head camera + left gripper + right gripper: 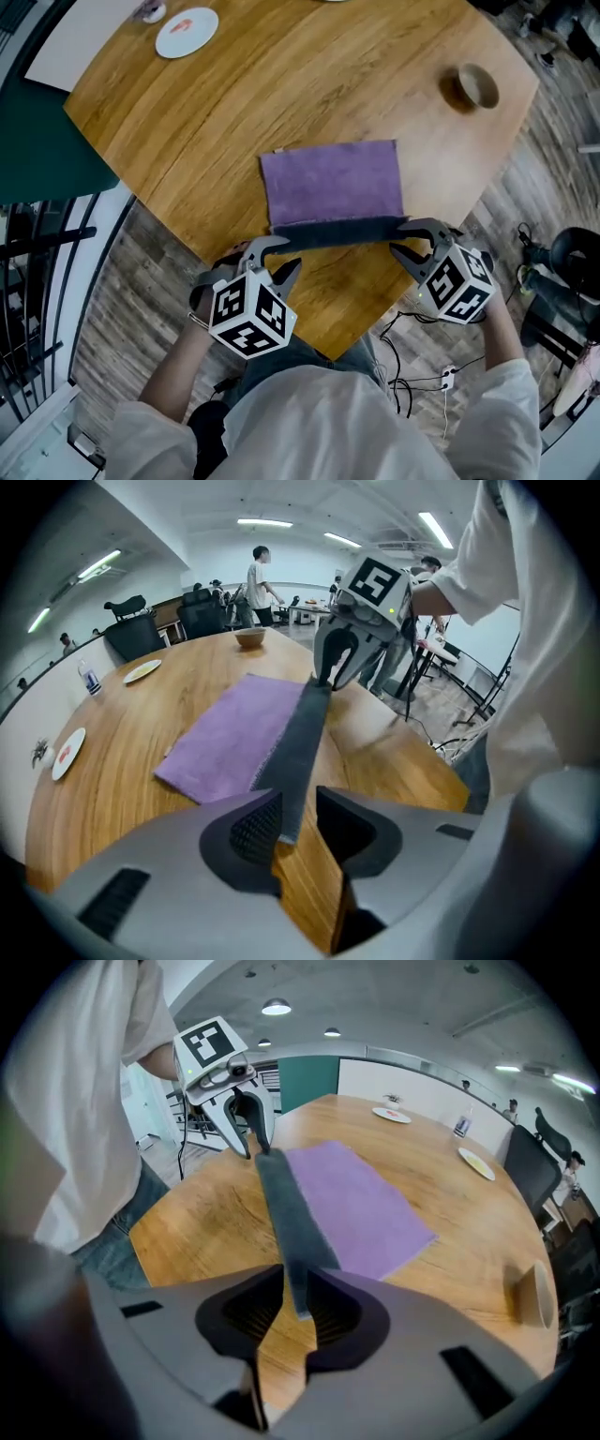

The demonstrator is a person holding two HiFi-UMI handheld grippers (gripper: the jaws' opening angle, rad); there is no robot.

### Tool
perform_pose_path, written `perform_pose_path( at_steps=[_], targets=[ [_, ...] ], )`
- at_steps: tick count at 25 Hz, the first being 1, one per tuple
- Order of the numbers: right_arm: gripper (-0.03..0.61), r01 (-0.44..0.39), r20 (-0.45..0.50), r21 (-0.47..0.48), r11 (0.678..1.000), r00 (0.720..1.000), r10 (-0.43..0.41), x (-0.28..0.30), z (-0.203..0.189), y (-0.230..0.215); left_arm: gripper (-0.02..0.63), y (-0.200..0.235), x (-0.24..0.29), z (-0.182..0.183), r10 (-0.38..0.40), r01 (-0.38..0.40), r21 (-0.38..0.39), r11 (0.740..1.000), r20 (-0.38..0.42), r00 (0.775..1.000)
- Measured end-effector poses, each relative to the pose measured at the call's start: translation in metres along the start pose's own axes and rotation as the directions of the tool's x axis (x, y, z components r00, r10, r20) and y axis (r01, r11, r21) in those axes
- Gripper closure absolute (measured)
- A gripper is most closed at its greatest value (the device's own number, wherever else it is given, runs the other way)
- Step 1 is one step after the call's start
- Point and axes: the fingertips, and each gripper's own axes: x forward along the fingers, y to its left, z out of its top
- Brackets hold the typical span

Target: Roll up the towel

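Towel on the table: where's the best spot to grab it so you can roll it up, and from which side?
I'd take the towel by its folded near edge, pinching both ends and coming in from the person's side. The rest lies flat on the table. Only that dark fold seems raised enough to pinch, and it runs straight across.

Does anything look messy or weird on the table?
Nothing really. The purple towel lies flat; only its near edge is flipped over into a dark grey strip, between the left gripper and right gripper. No spills.
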Motion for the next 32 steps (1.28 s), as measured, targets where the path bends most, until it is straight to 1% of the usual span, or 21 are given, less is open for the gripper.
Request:
perform_pose_path(
  at_steps=[4,5,8,10,14,16,18,21,26,29,32],
  targets=[
    [0.511,0.030,-0.026,-0.038,0.999,0.999,-0.031,0.016,-0.009,-0.001,0.525,0.003,0.018,-0.013,0.014,-0.014,0.000,1.000,-0.025,1.000],
    [0.520,0.040,-0.023,-0.044,0.998,0.999,-0.041,0.017,-0.009,-0.001,0.547,0.004,0.019,-0.014,0.022,-0.022,-0.006,1.000,-0.023,1.000],
    [0.548,0.039,-0.013,-0.031,0.999,0.999,-0.040,0.017,-0.008,-0.001,0.565,0.006,0.020,-0.015,0.021,-0.022,-0.030,0.999,-0.015,1.000],
    [0.558,0.007,-0.020,-0.016,1.000,1.000,-0.007,0.014,-0.010,0.006,0.584,0.000,0.017,-0.015,-0.009,0.009,-0.042,0.999,-0.022,1.000],
    [0.558,-0.094,-0.043,0.005,0.996,0.995,0.094,-0.001,-0.009,0.028,0.588,-0.024,0.000,-0.013,-0.114,0.112,-0.061,0.992,-0.033,0.993],
    [0.558,-0.125,-0.033,0.026,0.992,0.991,0.126,-0.012,-0.004,0.031,0.588,-0.028,-0.009,-0.011,-0.140,0.137,-0.075,0.988,-0.026,0.990],
    [0.558,-0.143,-0.011,0.052,0.988,0.990,0.143,-0.021,0.002,0.026,0.588,-0.024,-0.014,-0.008,-0.140,0.138,-0.091,0.986,-0.019,0.990],
    [0.558,-0.164,0.010,0.082,0.983,0.987,0.163,-0.023,0.011,0.013,0.588,-0.007,-0.015,-0.004,-0.121,0.118,-0.108,0.987,-0.024,0.992],
    [0.558,-0.200,-0.032,0.098,0.975,0.978,0.204,-0.015,0.014,-0.007,0.588,0.018,-0.010,0.004,-0.104,0.100,-0.103,0.990,-0.037,0.994],
    [0.558,-0.233,-0.036,0.114,0.966,0.971,0.238,-0.015,0.014,-0.007,0.588,0.021,-0.011,0.004,-0.125,0.120,-0.093,0.988,-0.045,0.991],
    [0.558,-0.285,-0.029,0.132,0.950,0.956,0.291,-0.017,0.013,0.004,0.588,0.011,-0.014,0.002,-0.169,0.164,-0.094,0.982,-0.056,0.984]
  ],
)
